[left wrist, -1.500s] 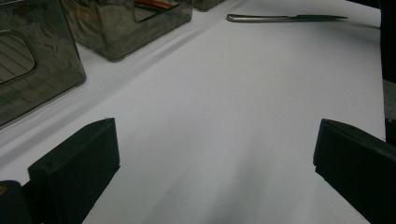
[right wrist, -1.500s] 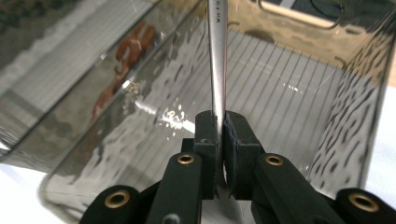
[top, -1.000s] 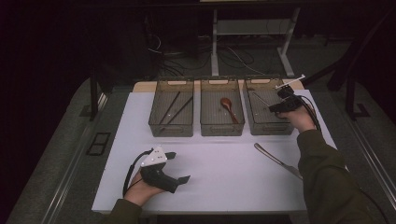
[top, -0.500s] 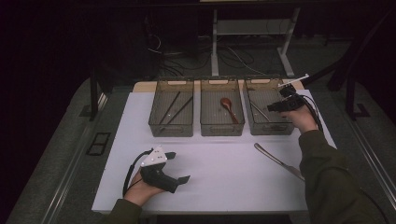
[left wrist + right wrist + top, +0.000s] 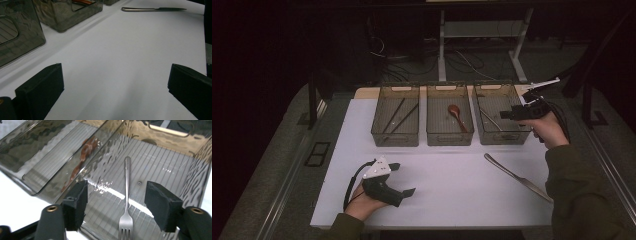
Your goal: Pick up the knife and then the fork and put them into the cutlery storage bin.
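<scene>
Three smoky, see-through bins are set in a row at the far side of the white table (image 5: 452,175), and the right gripper (image 5: 508,114) is held over the rightmost bin (image 5: 512,136). A fork (image 5: 126,202) is seen lying flat on that bin's ribbed floor: slim, plain grey metal, with a long straight handle and its tines turned toward the gripper's camera in the right gripper view. It lies below the gap between the two black jaws and is touched by neither. Those jaws have just been opening and now stand well apart, with nothing clamped between them.

One bin over, in the middle bin (image 5: 449,137), a reddish-brown spoon (image 5: 456,114) is seen through the rippled wall, and two dark sticks (image 5: 398,117) are seen slanting in the left bin (image 5: 395,136).

A long steel knife (image 5: 516,176) is laid on bare table in front of the rightmost bin, near the person's right sleeve (image 5: 579,200).

At the near left edge the left gripper (image 5: 403,178) is rested low over the table in the left hand (image 5: 362,200); its jaws are spread wide and nothing is held between them.
</scene>
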`<state>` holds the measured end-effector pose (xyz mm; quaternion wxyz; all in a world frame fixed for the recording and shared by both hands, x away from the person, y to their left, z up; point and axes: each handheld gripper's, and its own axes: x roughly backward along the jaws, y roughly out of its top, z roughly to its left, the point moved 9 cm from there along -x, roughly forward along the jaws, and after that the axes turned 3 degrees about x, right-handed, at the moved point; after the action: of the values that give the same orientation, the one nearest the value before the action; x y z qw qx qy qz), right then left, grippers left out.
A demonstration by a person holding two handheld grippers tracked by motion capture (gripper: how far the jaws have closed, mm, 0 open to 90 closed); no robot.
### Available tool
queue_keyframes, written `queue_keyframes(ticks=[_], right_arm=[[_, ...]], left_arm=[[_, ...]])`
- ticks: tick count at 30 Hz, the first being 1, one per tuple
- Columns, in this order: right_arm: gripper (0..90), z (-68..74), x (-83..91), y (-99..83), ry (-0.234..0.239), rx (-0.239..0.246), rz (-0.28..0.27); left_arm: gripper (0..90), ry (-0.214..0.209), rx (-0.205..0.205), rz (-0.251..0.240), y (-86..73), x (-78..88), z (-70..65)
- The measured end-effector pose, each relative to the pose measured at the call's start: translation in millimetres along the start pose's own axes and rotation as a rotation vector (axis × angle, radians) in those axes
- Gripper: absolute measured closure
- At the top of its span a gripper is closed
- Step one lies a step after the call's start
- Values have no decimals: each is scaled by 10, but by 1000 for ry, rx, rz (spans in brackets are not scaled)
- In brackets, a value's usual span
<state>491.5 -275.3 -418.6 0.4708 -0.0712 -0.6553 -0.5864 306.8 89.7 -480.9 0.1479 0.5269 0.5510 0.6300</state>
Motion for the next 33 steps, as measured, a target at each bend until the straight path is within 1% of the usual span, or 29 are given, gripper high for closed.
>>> queue_keyframes(ticks=[2,6,8,11,15,17,22,25,28,33], right_arm=[[328,35,60,1,-2,19,-18],[331,144,191,-8,37,14,-58],[331,199,254,-27,57,20,-76],[324,270,325,-80,63,31,-81],[287,350,405,-162,85,41,-82],[286,390,442,-204,92,53,-86],[303,458,530,-314,99,65,-113],[284,489,570,-383,97,77,-126],[300,529,608,-466,103,92,-130],[340,550,619,-620,101,94,-121]], left_arm=[[0,0,0,0,0,0,0],[0,1,-1,-4,7,4,-2],[0,1,0,-5,8,2,-2],[0,1,-2,-1,7,5,-5],[0,2,-1,-1,7,4,-6],[0,2,-1,-1,6,3,-5],[0,2,0,-6,8,6,-4],[0,3,-1,-3,5,6,1],[0,3,0,-4,7,7,-2],[0,4,0,-2,4,2,1]])
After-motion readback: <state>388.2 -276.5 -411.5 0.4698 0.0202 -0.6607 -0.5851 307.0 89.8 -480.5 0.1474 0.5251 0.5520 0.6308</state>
